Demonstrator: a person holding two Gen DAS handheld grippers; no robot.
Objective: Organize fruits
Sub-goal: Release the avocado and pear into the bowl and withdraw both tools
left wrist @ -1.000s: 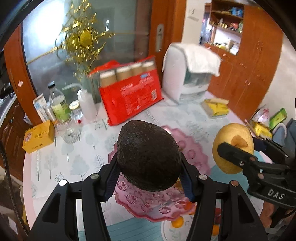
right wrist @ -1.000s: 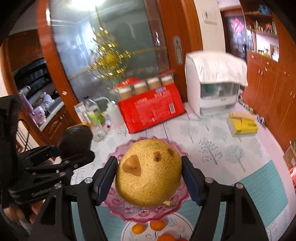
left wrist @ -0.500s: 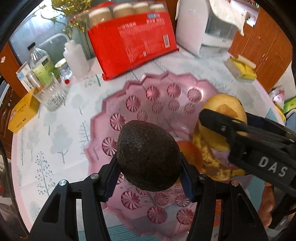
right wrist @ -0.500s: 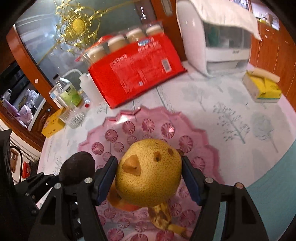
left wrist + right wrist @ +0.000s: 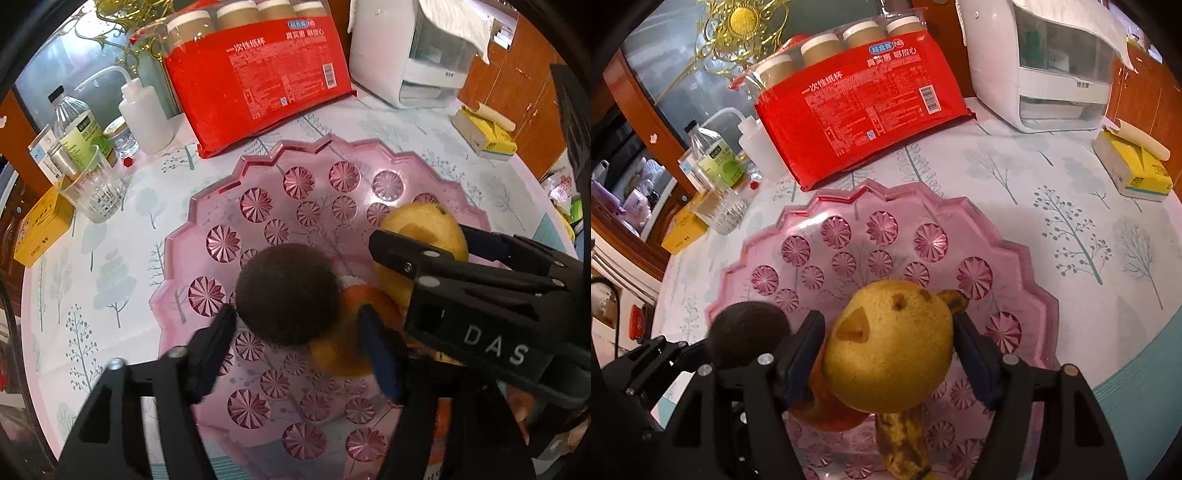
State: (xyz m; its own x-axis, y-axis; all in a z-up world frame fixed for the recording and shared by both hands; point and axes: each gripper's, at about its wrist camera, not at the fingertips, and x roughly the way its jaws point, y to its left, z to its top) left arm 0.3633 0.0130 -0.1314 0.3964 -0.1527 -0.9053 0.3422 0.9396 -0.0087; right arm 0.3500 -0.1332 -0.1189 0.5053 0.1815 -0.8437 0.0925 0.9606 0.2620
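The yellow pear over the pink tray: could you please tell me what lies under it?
Under the pear lie an orange fruit and a spotted banana on the pink tray; their middle parts are covered.

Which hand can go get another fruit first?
Probably left: the left gripper jaws are opening, clear of the avocado on the pink tray; the right gripper jaws, barely opening, hug the pear.

Both wrist fisheyes look steeply down, close over pink tray (image 5: 258, 166) (image 5: 1015, 258). Left cam sits left of right cam, right gripper (image 5: 402, 254) in frame. Shared: tray, red pack (image 5: 258, 70) (image 5: 864, 110), avocado (image 5: 288, 291) (image 5: 748, 334), pear (image 5: 424, 229) (image 5: 890, 350).
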